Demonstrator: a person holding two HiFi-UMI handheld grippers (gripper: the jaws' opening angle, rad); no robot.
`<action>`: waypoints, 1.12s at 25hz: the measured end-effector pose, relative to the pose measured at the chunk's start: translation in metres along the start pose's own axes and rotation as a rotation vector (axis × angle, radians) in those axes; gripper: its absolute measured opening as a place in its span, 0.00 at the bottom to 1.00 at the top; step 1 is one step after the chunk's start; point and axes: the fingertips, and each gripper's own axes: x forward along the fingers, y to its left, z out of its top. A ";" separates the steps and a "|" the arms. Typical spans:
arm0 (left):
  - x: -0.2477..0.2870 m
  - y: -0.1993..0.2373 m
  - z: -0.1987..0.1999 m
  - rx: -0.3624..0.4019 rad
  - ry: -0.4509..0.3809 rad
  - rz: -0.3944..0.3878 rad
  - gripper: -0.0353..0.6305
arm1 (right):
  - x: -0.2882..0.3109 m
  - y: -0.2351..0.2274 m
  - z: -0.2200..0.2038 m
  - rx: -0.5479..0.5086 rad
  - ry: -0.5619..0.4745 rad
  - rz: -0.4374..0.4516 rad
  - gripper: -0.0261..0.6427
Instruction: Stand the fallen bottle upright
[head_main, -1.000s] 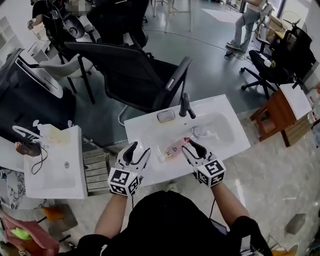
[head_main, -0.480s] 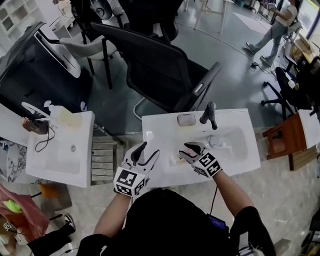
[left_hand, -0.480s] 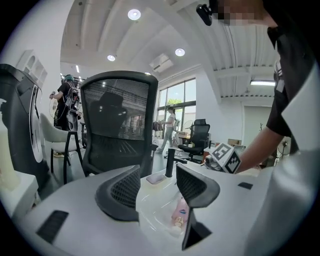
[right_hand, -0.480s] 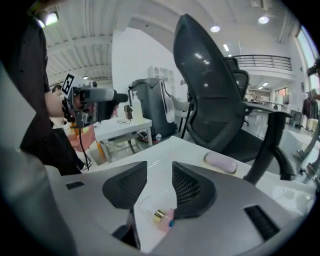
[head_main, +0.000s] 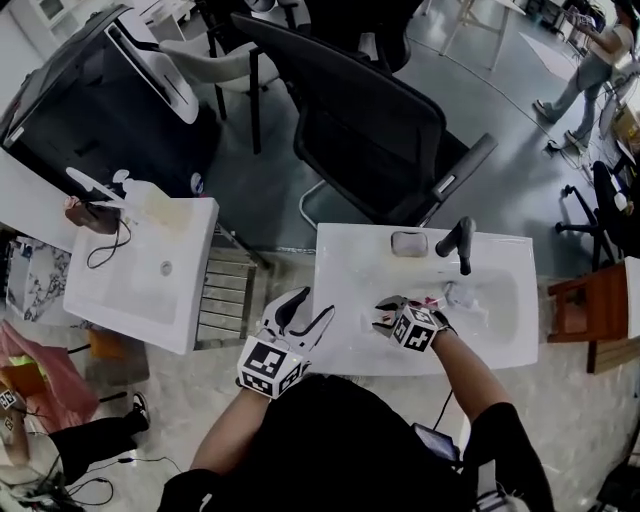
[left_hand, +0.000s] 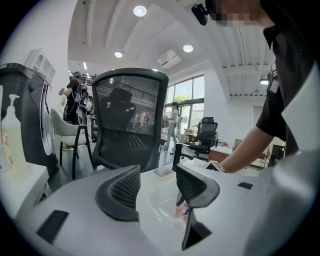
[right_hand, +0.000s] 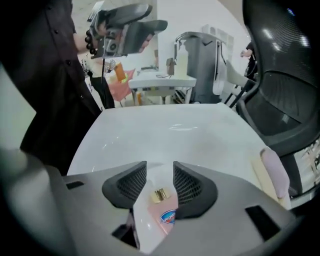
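Right gripper (right_hand: 159, 174) down over the bottle (right_hand: 167, 216), lying flat on the white sink (head_main: 345, 262). Jaws apart, straddling it, pads seemingly not pressing yet. Long axis running straight back between the fingers (right_hand: 192, 187), along the gripper's own line. Left gripper (left_hand: 157, 186) spread, empty, farther off.

Looks like an open office turned into a test room: black mesh office chairs (head_main: 370, 130), two free-standing white washbasins (head_main: 345, 270) on a grey floor (head_main: 260, 200), round ceiling lights (left_hand: 140, 10) and tall windows (left_hand: 195, 100).
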 end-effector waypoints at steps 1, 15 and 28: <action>0.000 0.001 -0.001 -0.004 0.003 0.007 0.41 | 0.004 0.002 -0.004 -0.028 0.024 0.023 0.30; -0.022 0.020 -0.013 -0.043 0.031 0.106 0.41 | 0.045 0.020 -0.039 -0.266 0.247 0.216 0.33; -0.054 0.046 -0.027 -0.078 0.059 0.195 0.41 | 0.071 0.031 -0.058 -0.321 0.387 0.313 0.33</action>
